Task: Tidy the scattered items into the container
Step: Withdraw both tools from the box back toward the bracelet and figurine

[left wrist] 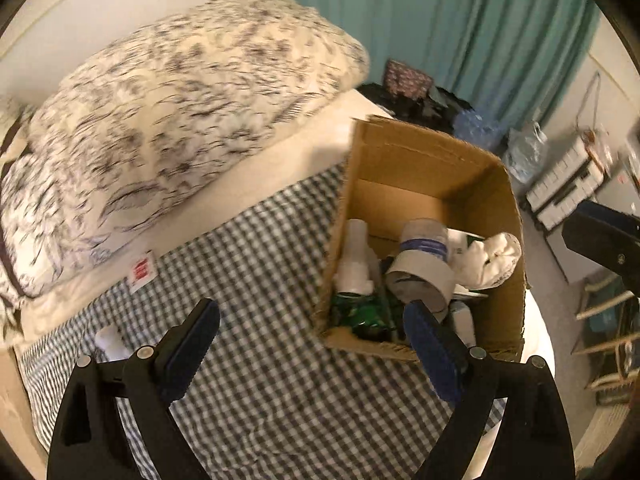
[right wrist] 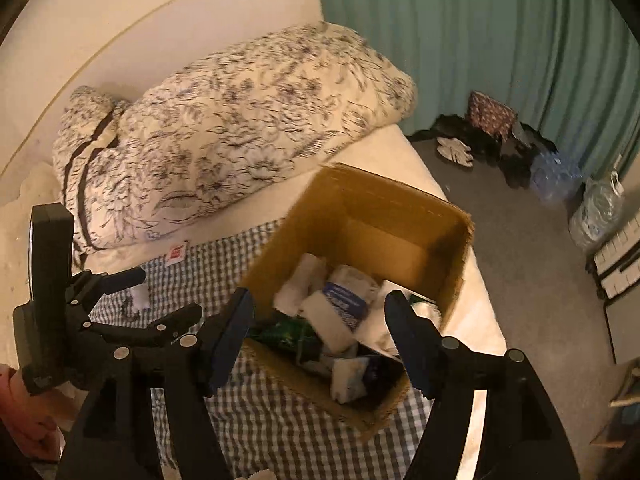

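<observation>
An open cardboard box (left wrist: 492,184) stands on a checked cloth (left wrist: 256,272) on the bed. It holds a tape roll (left wrist: 424,264), a white bottle (left wrist: 354,256), a green packet (left wrist: 360,312) and white cloth (left wrist: 490,258). The box also shows in the right wrist view (right wrist: 400,216). My left gripper (left wrist: 316,348) is open and empty, just left of the box's near corner. My right gripper (right wrist: 320,336) is open and empty above the box's near side. A small white item (left wrist: 110,342) lies on the cloth by the left finger.
A floral pillow (left wrist: 160,128) lies at the head of the bed. Teal curtains (right wrist: 500,40), dark bags (right wrist: 492,140), plastic bottles (right wrist: 556,176) and a white drawer unit (left wrist: 564,184) stand on the floor to the right. The left gripper shows in the right view (right wrist: 132,304).
</observation>
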### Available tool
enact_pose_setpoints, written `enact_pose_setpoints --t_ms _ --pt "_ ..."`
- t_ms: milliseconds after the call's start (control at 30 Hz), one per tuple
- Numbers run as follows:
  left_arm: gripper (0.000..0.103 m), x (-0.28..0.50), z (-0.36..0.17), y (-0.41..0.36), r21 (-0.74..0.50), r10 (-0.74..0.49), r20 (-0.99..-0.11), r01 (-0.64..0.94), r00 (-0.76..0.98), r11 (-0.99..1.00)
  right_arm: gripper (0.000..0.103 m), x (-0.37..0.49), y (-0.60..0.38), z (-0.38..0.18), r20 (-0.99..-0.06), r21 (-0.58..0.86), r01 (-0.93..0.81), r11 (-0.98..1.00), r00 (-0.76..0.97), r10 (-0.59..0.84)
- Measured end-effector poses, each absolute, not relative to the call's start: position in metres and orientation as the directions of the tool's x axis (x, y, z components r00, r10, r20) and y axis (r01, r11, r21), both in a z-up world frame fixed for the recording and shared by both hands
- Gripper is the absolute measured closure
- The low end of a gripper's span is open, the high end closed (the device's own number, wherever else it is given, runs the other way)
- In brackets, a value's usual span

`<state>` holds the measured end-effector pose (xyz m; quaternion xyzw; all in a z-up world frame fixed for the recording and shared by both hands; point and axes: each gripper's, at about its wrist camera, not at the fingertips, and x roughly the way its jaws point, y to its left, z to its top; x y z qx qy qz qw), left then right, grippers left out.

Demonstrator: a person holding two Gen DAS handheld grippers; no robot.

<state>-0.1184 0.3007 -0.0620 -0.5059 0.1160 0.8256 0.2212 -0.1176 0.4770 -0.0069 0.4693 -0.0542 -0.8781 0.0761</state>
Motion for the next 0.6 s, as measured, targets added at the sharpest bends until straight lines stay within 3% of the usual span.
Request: enact_pose_setpoints --t_ms 100,200,367,600 --pt "0.006 -0.114 -0.053 0.275 -0.031 0.234 -0.878 -0.438 -0.417 -0.898 0.033 -0.11 0.456 0.001 -0.807 0.164 0.116 -0.98 -0.555 -0.2" --pt "0.006 -0.106 -0.044 0.248 -0.031 0.222 -0.868 -0.397 -0.444 -0.917 0.018 -0.101 0.435 0.009 -0.8 0.159 0.149 -0.976 -0.56 -0.215" --pt "0.005 -0.09 -0.029 0.198 -0.039 0.2 -0.856 -0.326 -0.477 -0.945 0.009 -0.081 0.392 0.019 -0.802 0.117 0.2 -0.973 -0.559 -0.211" --pt "0.004 -0.063 -0.015 0.128 -0.031 0.166 -0.845 -0.264 -0.508 -0.964 0.005 -0.061 0.329 0.019 -0.831 0.131 0.243 -0.961 -0.502 -0.24"
